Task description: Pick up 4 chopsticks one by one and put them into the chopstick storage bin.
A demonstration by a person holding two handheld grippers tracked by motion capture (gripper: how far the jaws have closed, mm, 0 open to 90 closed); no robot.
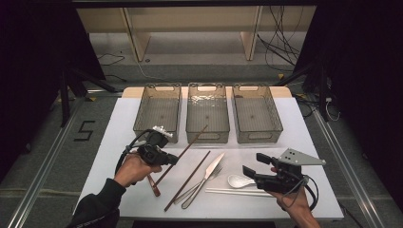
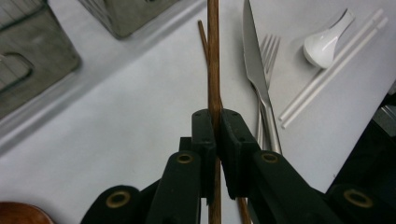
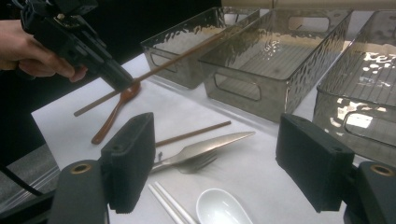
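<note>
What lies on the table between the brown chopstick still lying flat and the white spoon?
In the high view, the knife and fork lie side by side between that chopstick and the white spoon.

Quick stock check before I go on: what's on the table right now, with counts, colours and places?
clear bins: 3, smoky clear plastic, row at the far edge, nothing seen inside
held chopstick: 1, brown wood, clamped in the left gripper
loose chopstick: 1, brown, lying mid-table
wooden spoon: 1, reddish brown, under the left gripper
knife: 1, silver, centre
fork: 1, silver, beside the knife
white spoon: 1, right of the fork
white chopsticks: 2, near edge
left gripper: black, shut
right gripper: black, open
</note>
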